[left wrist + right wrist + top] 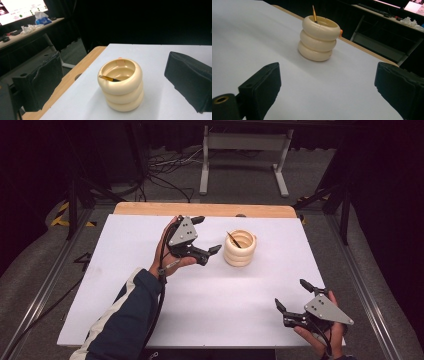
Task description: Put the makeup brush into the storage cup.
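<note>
The person is wearing a dark navy sleeve (pixel 125 320) with a white stripe running along it. Both black two-jaw tongs, left (pixel 209 234) and right (pixel 292 294), are carrying grey three-cornered plates dotted with screws and trailing black cables.

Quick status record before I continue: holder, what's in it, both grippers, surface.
holder: cream ribbed cup, upright on the white table
contents: one thin pencil-like stick leaning inside
left gripper: open, just left of the cup, not touching
right gripper: open, near the table's front right corner, holding nothing
</note>
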The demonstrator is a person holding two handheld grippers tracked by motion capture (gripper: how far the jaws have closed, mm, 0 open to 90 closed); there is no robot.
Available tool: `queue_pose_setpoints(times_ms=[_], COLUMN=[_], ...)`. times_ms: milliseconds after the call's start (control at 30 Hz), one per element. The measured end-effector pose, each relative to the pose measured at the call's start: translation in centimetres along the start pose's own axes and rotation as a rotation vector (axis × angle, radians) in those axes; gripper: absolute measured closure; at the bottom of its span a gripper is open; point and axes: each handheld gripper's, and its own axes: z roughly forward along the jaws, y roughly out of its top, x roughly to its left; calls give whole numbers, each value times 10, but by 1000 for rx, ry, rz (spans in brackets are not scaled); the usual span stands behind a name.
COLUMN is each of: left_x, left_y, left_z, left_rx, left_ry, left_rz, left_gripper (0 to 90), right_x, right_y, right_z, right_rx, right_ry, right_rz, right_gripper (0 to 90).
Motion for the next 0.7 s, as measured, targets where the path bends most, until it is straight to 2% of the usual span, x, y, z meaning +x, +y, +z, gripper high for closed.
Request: queue_pose_setpoints(times_ms=[133, 233, 433, 700], left_x=[2, 1, 0, -1], left_y=[-3, -6, -10, -17], left_z=[-9, -16, -28, -52], left_rx=[0, 15, 21, 34], left_ry=[4, 14, 20, 43], left_rz=[-11, 8, 12, 37], left_gripper=[27, 26, 25, 26], right_x=[1, 1, 1, 4], right_y=[0, 1, 1, 2], right_z=[0, 0, 0, 1], right_rx=[2, 1, -3, 6], right_ry=[2, -1, -9, -2], right_rz=[0, -1, -3, -9], right_gripper=[74, 75, 77, 77])
